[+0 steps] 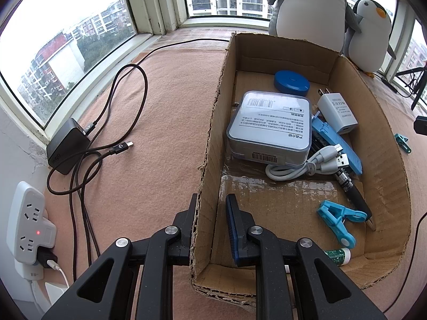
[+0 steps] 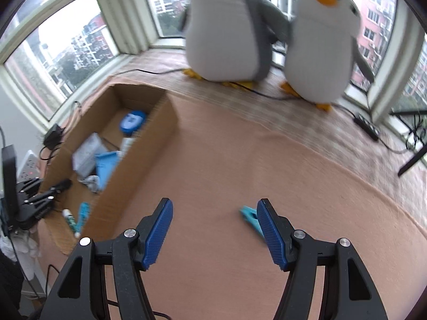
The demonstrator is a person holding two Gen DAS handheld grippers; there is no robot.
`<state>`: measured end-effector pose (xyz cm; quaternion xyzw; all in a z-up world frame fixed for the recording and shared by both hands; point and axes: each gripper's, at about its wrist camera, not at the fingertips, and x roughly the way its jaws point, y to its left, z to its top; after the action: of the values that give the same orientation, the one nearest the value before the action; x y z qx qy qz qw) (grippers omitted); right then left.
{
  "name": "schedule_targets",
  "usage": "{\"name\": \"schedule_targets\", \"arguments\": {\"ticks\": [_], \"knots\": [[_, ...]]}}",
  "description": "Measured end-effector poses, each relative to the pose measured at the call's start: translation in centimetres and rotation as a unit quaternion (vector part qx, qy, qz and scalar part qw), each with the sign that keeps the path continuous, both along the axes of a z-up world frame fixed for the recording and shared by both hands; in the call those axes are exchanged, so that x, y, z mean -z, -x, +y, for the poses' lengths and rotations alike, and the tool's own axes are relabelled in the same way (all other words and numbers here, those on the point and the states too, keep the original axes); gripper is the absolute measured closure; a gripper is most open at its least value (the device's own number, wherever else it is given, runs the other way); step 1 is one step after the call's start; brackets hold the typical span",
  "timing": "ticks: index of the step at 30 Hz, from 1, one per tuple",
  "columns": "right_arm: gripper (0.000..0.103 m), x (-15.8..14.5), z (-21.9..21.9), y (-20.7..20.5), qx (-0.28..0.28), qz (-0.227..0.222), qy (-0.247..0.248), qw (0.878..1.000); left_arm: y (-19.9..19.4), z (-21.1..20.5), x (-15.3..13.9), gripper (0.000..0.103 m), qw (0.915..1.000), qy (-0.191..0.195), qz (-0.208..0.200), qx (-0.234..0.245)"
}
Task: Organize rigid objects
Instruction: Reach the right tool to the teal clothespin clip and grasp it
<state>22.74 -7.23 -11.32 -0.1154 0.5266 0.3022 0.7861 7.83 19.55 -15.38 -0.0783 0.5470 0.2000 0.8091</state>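
Note:
A cardboard box (image 1: 210, 144) lies on the pink cloth. It holds a clear case (image 1: 269, 128), a blue round lid (image 1: 291, 80), a white charger (image 1: 336, 113), a white cable (image 1: 307, 165), a blue clip (image 1: 339, 220), a pen (image 1: 352, 192) and a small green tube (image 1: 339, 256). My left gripper (image 1: 212, 213) straddles the box's left wall, one finger outside and one inside, closed on it. My right gripper (image 2: 213, 229) is open and empty above the cloth. A light blue clip (image 2: 250, 220) lies on the cloth by its right finger. The box also shows in the right wrist view (image 2: 133, 160).
A black power adapter (image 1: 68, 146) with dark cables and a white power strip (image 1: 29, 224) lie left of the box. Two plush penguins (image 2: 267, 32) stand by the window. A teal clip (image 1: 403, 142) lies right of the box. A black power strip (image 2: 367, 126) lies at the far right.

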Motion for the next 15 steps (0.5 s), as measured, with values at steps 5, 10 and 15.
{"name": "schedule_targets", "arguments": {"ticks": [5, 10, 15], "knots": [[0.041, 1.8, -2.2, -1.9, 0.017, 0.032, 0.003, 0.999, 0.0, 0.0, 0.0, 0.084, 1.0000, 0.000, 0.000, 0.000], [0.041, 3.2, -3.0, -3.5, 0.026, 0.064, -0.010, 0.998, 0.1, 0.0, 0.0, 0.084, 1.0000, 0.000, 0.000, 0.000], [0.042, 4.4, -2.8, -4.1, 0.027, 0.083, -0.005, 0.996, 0.1, -0.1, 0.0, 0.084, 1.0000, 0.000, 0.000, 0.000]]}}
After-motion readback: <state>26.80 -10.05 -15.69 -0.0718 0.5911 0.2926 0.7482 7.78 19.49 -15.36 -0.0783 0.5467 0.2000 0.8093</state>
